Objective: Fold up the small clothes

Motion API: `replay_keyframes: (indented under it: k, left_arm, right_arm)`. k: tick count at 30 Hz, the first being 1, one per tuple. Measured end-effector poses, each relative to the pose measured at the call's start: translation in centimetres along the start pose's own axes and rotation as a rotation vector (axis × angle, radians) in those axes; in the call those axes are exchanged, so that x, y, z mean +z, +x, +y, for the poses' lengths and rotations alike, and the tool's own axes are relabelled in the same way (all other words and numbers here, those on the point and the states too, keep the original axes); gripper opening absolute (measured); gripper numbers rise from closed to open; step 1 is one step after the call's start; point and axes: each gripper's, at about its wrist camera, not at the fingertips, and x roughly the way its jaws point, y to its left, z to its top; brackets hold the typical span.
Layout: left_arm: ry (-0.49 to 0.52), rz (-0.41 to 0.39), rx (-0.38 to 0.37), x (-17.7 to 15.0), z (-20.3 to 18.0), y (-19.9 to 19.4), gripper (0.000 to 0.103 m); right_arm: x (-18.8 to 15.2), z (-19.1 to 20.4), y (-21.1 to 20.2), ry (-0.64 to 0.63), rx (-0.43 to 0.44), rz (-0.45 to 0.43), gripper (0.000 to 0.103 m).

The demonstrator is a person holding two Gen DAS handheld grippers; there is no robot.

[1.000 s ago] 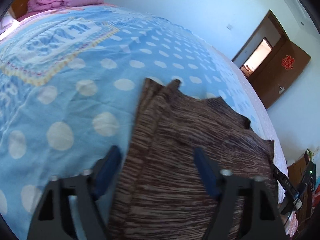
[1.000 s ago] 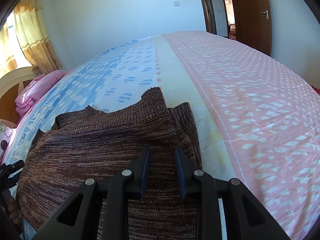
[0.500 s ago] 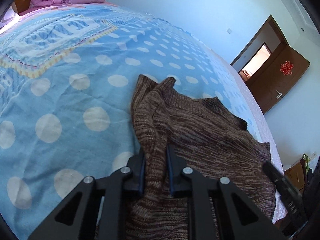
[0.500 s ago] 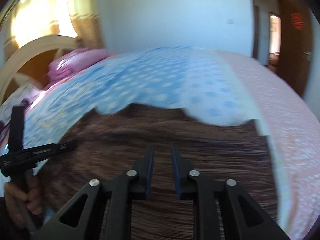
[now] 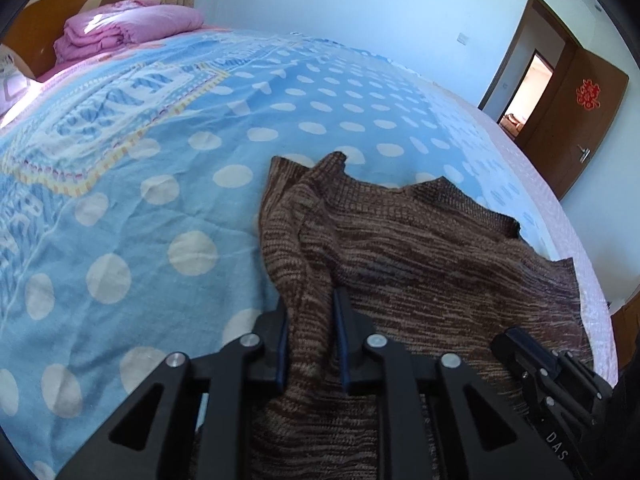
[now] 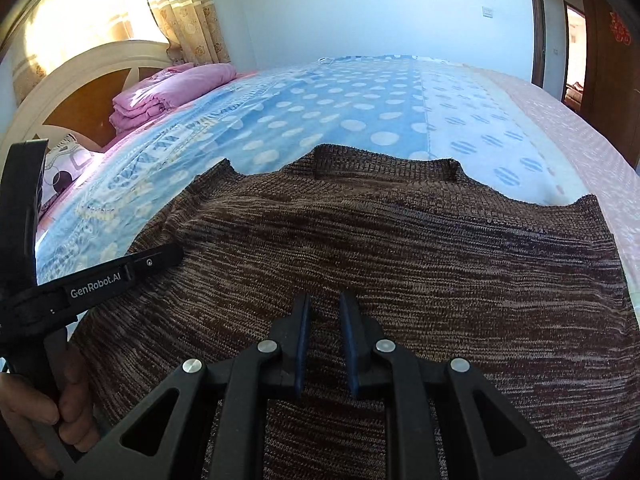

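A brown knitted sweater (image 5: 420, 248) lies on the bed with its neckline (image 6: 384, 164) at the far side. My left gripper (image 5: 310, 300) is closing on a raised fold at the sweater's left edge, and the knit fills the gap between its pads. In the right wrist view the left gripper (image 6: 160, 258) reaches in from the left, held by a hand (image 6: 40, 408). My right gripper (image 6: 324, 300) sits at the middle of the near hem, its jaws narrow with sweater (image 6: 400, 248) knit between the pads. Its black tip shows as the right gripper (image 5: 504, 340) in the left wrist view.
The bed cover (image 5: 160, 160) is blue with white dots and turns pink on the right side (image 6: 580, 152). A folded pink quilt (image 6: 168, 92) lies by the wooden headboard (image 6: 80, 80). A brown door (image 5: 580, 128) stands open past the bed's far corner.
The left gripper went from wide open astride the sweater's edge to closed on a fold of it. The right gripper swung from the sweater's right side to the middle of its hem.
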Motion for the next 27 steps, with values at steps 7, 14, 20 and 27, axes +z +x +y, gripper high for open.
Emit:
replay_keyframes:
  k: [7, 14, 20, 27]
  left_arm:
    - [0.046, -0.039, -0.044, 0.5, -2.2, -1.7, 0.014]
    - [0.139, -0.059, -0.245, -0.9, -5.9, -1.9, 0.013]
    - [0.105, -0.028, -0.310, -1.6, -5.6, -0.7, 0.011]
    - [0.112, -0.040, -0.314, -1.9, -5.9, -0.7, 0.011]
  right_arm:
    - [0.0, -0.6, 0.0, 0.038, 0.046, -0.004, 0.016]
    - [0.1, -1.2, 0.1, 0.070, 0.085, -0.004, 0.016]
    - [0.1, -1.5, 0.2, 0.094, 0.112, 0.000, 0.017]
    - [1.6, -5.1, -0.9, 0.319, 0.361, -0.021, 0.043]
